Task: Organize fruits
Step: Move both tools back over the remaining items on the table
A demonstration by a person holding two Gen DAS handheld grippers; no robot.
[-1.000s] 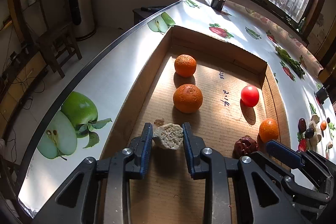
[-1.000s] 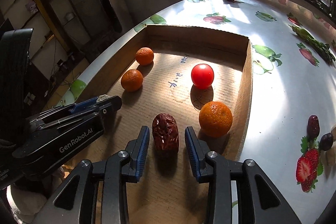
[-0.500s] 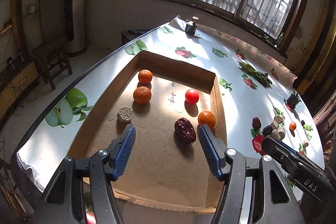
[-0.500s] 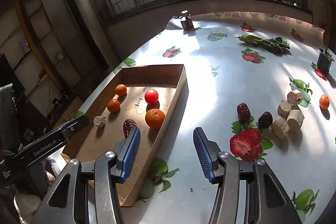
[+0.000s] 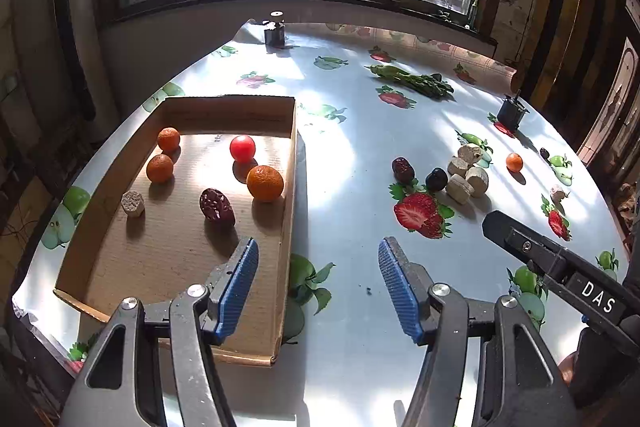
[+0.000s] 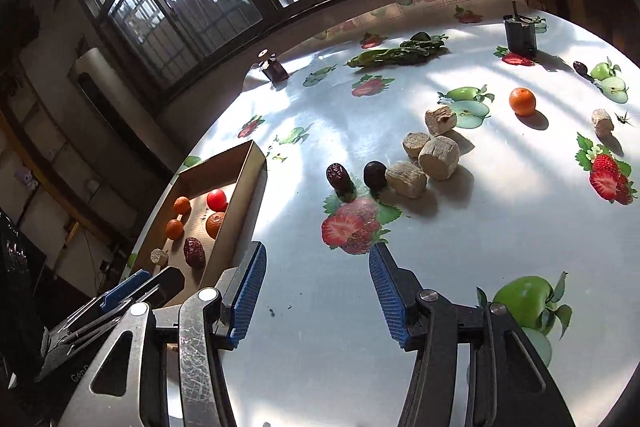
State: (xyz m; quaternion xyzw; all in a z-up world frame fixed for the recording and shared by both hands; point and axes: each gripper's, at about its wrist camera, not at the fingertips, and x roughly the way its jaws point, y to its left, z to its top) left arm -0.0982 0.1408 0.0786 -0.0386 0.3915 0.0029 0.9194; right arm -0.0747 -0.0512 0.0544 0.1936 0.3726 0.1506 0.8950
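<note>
The cardboard tray holds three oranges, a red tomato, a date and a beige chunk. My left gripper hangs open and empty over the tray's right wall. To the right on the tablecloth lie a date, a dark round fruit, several beige chunks and a small orange. My right gripper is short of these, above bare cloth. Its jaws are opening with nothing between them.
A bunch of green vegetables and two black jars stand toward the far side. A lone beige piece lies at the right. The tablecloth is printed with fruit pictures. The right gripper's black body crosses the left view's lower right.
Both grippers let go inside the tray, the left of the beige chunk, the right of the date. Both opened, pulled back and swung right toward the loose items.
</note>
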